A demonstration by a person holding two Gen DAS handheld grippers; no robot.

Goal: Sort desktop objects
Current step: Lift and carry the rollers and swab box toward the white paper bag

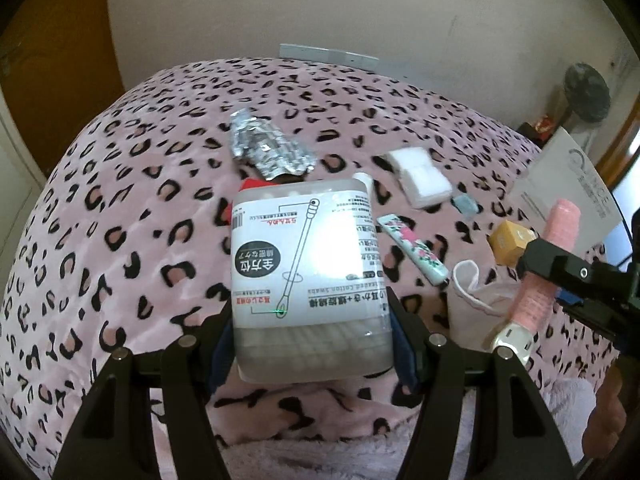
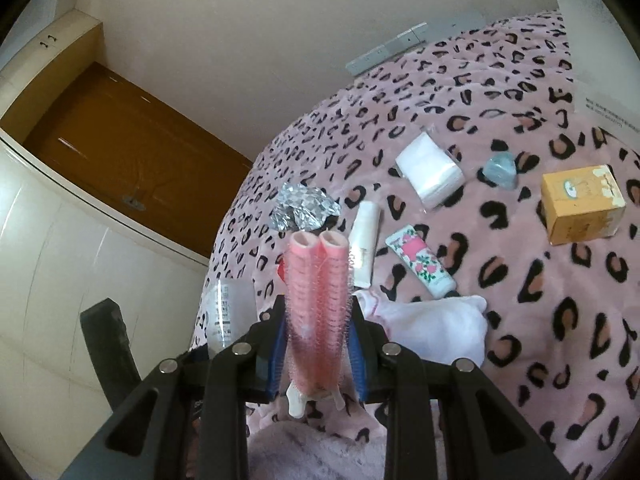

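Here, the left gripper (image 1: 310, 354) had its fingers clamped on the sides of a translucent cotton swab box (image 1: 306, 276), held above a pink leopard-print blanket (image 1: 120, 208). The right gripper (image 2: 318, 354) had its fingers clenched on a pair of pink hair rollers (image 2: 318, 292). Beyond those fingers lay crumpled foil (image 2: 302, 210), a white tube (image 2: 365, 248), a floral tube (image 2: 420, 266), a white pad packet (image 2: 430, 172) and a yellow box (image 2: 582, 204); a white sock (image 2: 432, 324) lay just right of them.

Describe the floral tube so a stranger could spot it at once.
On the pink leopard-print blanket, look between the yellow box and the plain white tube. The floral tube lies flat there, the only item printed with pink roses.
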